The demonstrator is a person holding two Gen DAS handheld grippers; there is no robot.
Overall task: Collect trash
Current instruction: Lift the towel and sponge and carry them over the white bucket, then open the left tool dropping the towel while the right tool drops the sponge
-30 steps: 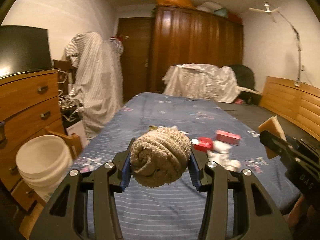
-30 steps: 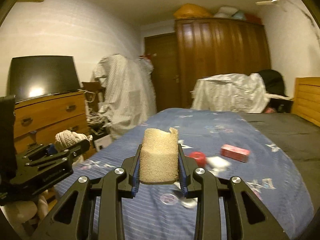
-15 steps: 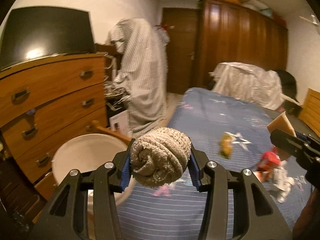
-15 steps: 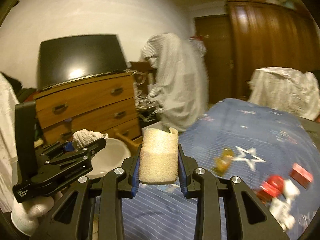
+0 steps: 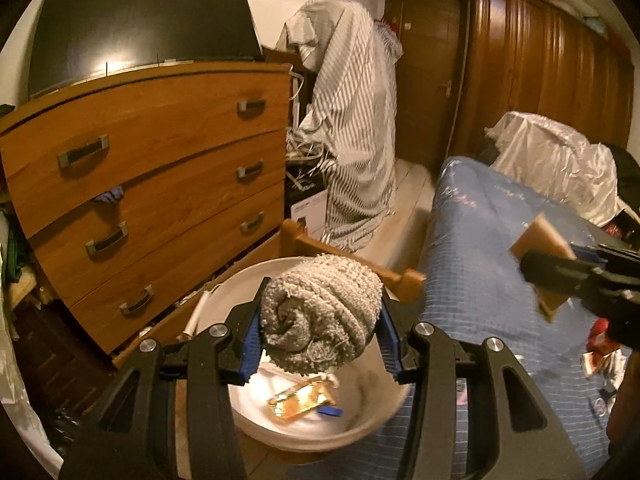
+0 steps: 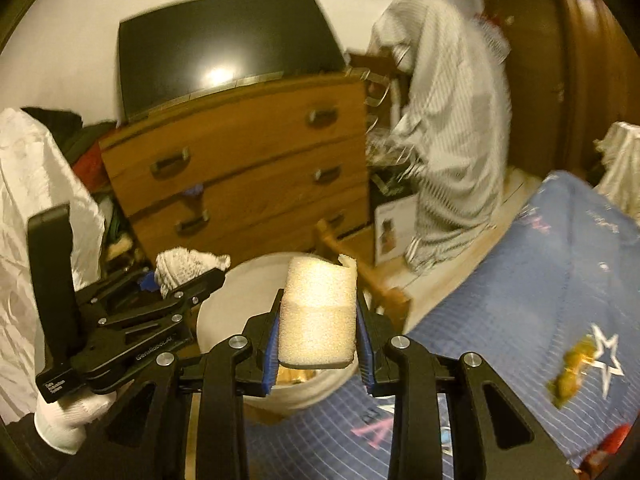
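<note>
My left gripper (image 5: 320,340) is shut on a rolled beige cloth (image 5: 320,312) and holds it over a white bucket (image 5: 368,412) beside the bed. A gold wrapper (image 5: 302,400) lies in the bucket. My right gripper (image 6: 318,348) is shut on a cream foam piece (image 6: 320,320) above the bed's edge, just short of the bucket (image 6: 224,320). The left gripper shows in the right wrist view (image 6: 188,284) with the cloth (image 6: 180,266). The right gripper with its foam (image 5: 540,256) shows at the right of the left wrist view.
A wooden dresser (image 5: 152,184) with a TV (image 5: 140,24) stands left of the bucket. The blue bed (image 5: 500,280) is on the right with red and silver litter (image 5: 600,356) and a yellow wrapper (image 6: 572,372). A striped cloth (image 5: 352,128) hangs behind.
Both grippers swung left from over the bed toward the white bucket, still holding the cloth and the foam. The left gripper now hangs above the bucket.
</note>
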